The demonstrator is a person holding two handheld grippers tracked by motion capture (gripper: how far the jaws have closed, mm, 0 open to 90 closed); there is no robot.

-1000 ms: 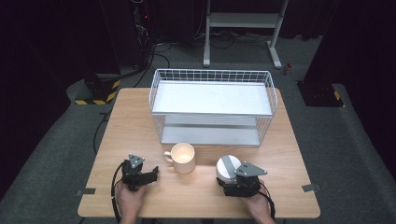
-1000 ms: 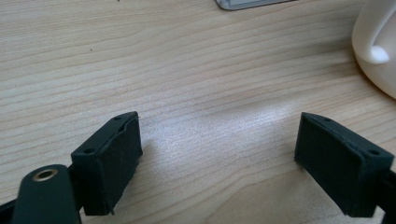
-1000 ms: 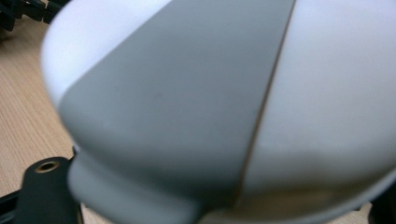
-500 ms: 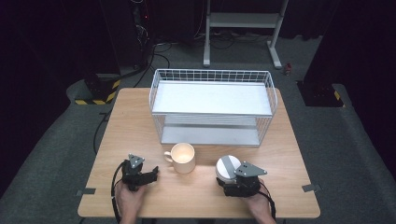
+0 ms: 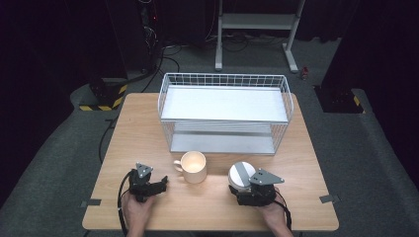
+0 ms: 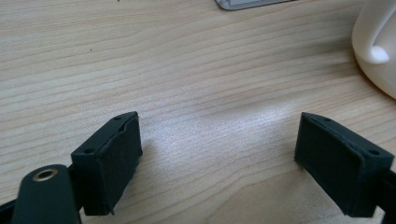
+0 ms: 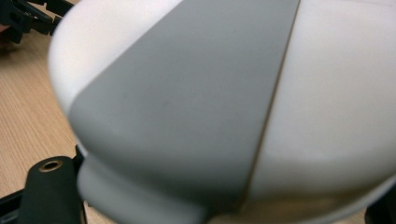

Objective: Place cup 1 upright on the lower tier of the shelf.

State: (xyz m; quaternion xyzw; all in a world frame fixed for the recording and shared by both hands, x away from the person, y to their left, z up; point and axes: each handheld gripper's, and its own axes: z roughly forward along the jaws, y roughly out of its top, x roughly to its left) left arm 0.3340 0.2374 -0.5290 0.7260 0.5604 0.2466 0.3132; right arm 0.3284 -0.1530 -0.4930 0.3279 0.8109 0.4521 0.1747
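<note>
A cream mug (image 5: 193, 167) stands upright near the table's front, its handle turned to the left. My left gripper (image 5: 160, 185) lies on the wood just left of it, open. In the left gripper view its jaws (image 6: 217, 158) stand wide apart over bare wood, with the mug (image 6: 378, 51) off to the right, untouched. A round white container with a grey band (image 5: 241, 174) sits right of the mug. My right gripper (image 5: 247, 190) is right behind it. In the right gripper view the container (image 7: 210, 93) is very close and hides the jaws.
A white wire basket (image 5: 225, 79) with a white shelf stands across the far half of the wooden table (image 5: 143, 128). Its base edge (image 6: 252, 3) lies ahead of the left gripper. Dark floor, cables and a metal stand surround the table.
</note>
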